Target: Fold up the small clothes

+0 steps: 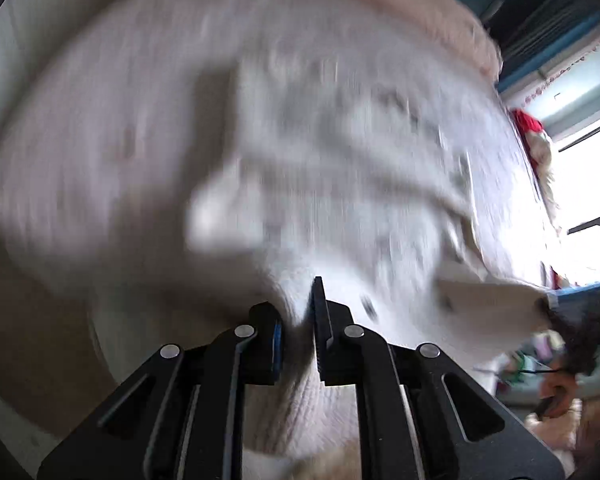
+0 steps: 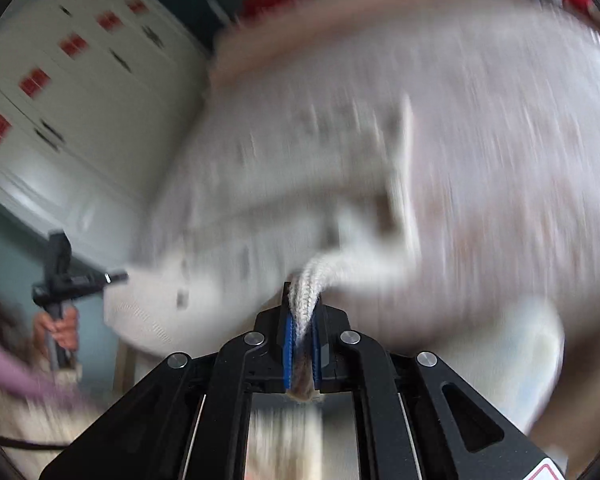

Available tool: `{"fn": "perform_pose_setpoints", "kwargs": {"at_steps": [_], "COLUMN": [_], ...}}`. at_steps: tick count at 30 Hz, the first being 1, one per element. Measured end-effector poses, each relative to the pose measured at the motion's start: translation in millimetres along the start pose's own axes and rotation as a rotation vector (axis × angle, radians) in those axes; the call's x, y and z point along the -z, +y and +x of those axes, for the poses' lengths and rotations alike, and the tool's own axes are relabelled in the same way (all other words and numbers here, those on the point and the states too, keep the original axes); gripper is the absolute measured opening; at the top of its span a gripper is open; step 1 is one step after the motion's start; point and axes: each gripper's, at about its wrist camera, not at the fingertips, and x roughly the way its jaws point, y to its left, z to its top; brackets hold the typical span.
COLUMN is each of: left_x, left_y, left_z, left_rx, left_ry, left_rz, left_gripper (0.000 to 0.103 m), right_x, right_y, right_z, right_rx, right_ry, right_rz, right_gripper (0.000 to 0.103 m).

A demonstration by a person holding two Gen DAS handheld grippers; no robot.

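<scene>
The left claw (image 1: 298, 312) is clamped on a bunched edge of the white knitted garment (image 1: 340, 168), which fills the blurred middle of the frame. The right claw (image 2: 302, 312) is pinched tight on another ribbed edge, the cloth spreading above it toward upper right.

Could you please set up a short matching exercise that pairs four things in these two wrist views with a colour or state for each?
Things:
1. left claw
2. right claw
3. cabinet doors
4. sleeve

Colour or state:
A. white with red squares
B. purple
C. shut on a ribbed cream edge of the garment
D. shut on plain white fabric of the same garment

Pairs: 1-D, 2-C, 3-A, 4-B
</scene>
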Motion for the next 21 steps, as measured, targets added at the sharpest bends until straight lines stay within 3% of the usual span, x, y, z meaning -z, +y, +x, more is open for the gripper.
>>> {"fn": "perform_pose_setpoints", "kwargs": {"at_steps": [3, 5, 6, 7, 8, 10, 11, 13, 16, 19, 21], "left_x": [-71.2, -117.7, -133.9, -148.9, -156.8, -157.8, -154.8, -143.4, -120.7, -112.4, -109.3], "left_y": [-10.2, -5.7, -1.2, 5.0, 8.8, 23.1, 30.0, 35.9, 31.3, 20.8, 15.2], "left_z": [24.3, 51.4, 64.4, 81.3, 94.0, 101.6, 100.3, 94.7, 88.1, 105.5, 125.3], "left_rx": [-0.094, -0.161, -0.167, -0.174, -0.225, -0.269, -0.261, -0.262, -0.280, -0.313, -0.351], "left_ry": [-0.134, -0.226, -0.262, -0.266, -0.260, -0.252, -0.255, -0.284, -0.296, -0.262, -0.217], "left_rz": [0.012, -0.049, -0.090, -0.126, -0.167, -0.218, -0.231, -0.241, -0.158, -0.064, -0.022], "left_gripper": [0.011, 0.016, 0.024, 0.041, 0.044, 0.048, 0.052, 0.071, 0.074, 0.082, 0.082], "right_x": [-68.9, -113.0, -126.5, -134.7, -141.6, -140.9, -135.3, -120.6, -98.9, -83.9, -78.7], "right_y": [-17.3, -39.0, -46.5, -49.4, -51.6, -48.4, -45.4, -41.4, -41.9, -56.7, -66.6], "right_z": [43.7, 90.4, 110.0, 123.5, 139.5, 145.7, 138.6, 121.5, 121.1, 136.9, 151.0], "right_rx": [-0.012, 0.010, 0.049, 0.081, 0.133, 0.167, 0.164, 0.204, 0.273, 0.293, 0.314], "right_ry": [-0.134, -0.190, -0.211, -0.214, -0.202, -0.226, -0.260, -0.315, -0.278, -0.204, -0.152], "right_rz": [-0.004, 0.028, 0.040, 0.047, 0.060, 0.079, 0.066, 0.023, -0.059, -0.056, -0.036], "right_gripper": [0.007, 0.010, 0.011, 0.012, 0.016, 0.023, 0.043, 0.070, 0.070, 0.070, 0.070]}}
